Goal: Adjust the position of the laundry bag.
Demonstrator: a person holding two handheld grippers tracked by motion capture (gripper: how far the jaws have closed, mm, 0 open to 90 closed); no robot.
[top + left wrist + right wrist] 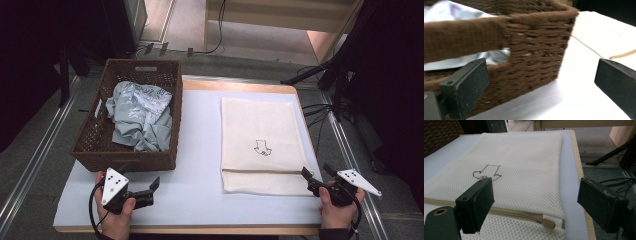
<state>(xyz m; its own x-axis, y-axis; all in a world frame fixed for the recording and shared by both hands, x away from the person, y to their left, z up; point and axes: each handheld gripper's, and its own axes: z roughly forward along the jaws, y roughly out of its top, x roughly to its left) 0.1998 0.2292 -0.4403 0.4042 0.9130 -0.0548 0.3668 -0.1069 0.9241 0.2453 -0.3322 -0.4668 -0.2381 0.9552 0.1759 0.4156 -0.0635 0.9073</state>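
Both tongs gape empty; right tongs (535,202) should close squarely on the zipper pull (548,223), lower centre, while left tongs (142,192) steady the bag (257,127).

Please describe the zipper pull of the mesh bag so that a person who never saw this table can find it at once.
On the white table, right of the brown wicker basket, lies a flat cream mesh bag. Its zipper crosses the end nearest the person. The zipper pull is the small beige tab at that zipper's right end, against a white patch, between the open right gripper's jaws.
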